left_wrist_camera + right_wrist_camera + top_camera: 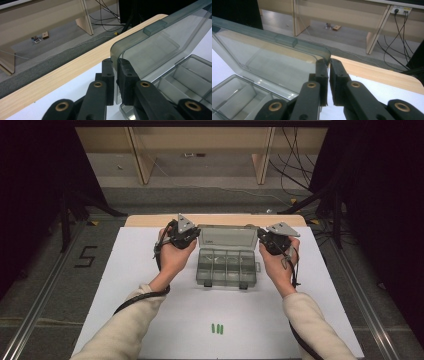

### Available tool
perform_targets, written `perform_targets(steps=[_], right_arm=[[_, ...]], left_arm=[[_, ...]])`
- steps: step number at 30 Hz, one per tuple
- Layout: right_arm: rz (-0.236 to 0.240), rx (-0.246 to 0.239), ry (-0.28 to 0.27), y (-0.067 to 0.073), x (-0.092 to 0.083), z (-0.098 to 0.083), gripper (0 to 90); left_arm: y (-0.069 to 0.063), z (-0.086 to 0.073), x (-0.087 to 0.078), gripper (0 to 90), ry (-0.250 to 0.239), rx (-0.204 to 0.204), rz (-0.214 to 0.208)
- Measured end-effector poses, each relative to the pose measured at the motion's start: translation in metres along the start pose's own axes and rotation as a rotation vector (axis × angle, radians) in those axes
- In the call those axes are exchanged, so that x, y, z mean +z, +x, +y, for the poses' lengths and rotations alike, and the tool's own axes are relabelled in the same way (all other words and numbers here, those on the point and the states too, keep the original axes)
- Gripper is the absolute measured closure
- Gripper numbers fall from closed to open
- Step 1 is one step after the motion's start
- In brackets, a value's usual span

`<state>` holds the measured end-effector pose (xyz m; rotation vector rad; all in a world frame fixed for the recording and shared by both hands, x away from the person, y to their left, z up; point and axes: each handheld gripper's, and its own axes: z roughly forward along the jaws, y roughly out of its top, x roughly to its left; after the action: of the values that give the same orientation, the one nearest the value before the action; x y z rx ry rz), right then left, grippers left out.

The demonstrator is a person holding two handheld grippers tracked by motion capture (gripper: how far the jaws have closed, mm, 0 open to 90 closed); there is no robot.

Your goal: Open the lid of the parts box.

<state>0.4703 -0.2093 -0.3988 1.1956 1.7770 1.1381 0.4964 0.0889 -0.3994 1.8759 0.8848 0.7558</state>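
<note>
On white mat [150,270]: 1 organizer box [226,267], lid [227,238] up; 3 green pcs [217,328].

Organiser box open on the table, both grippers at its lid

The left gripper [186,238] and right gripper [268,241] flank the raised lid [227,236] of the clear compartment box [227,267]. Three green pieces [217,328] lie nearer the person on the white table [150,320].
</note>
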Motion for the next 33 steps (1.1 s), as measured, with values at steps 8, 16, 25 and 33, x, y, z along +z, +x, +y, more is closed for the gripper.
perform_targets(steps=[8,16,25,33], right_arm=[[-0.006,-0.01,-0.004,-0.002,0.004,0.002,86.1],[-0.01,-0.002,0.0,-0.003,0.007,0.003,86.1],[-0.007,-0.002,-0.004,-0.005,0.011,0.003,86.3],[-0.012,0.01,-0.015,-0.006,0.014,0.003,86.3]], left_arm=[[0.002,0.001,0.003,83.7,-0.002,0.001,0.001],[0.002,0.002,0.006,83.7,0.0,-0.008,0.004],[0.004,0.003,0.008,83.7,0.005,-0.004,0.003],[0.005,0.004,0.01,83.7,0.003,-0.004,0.005]])
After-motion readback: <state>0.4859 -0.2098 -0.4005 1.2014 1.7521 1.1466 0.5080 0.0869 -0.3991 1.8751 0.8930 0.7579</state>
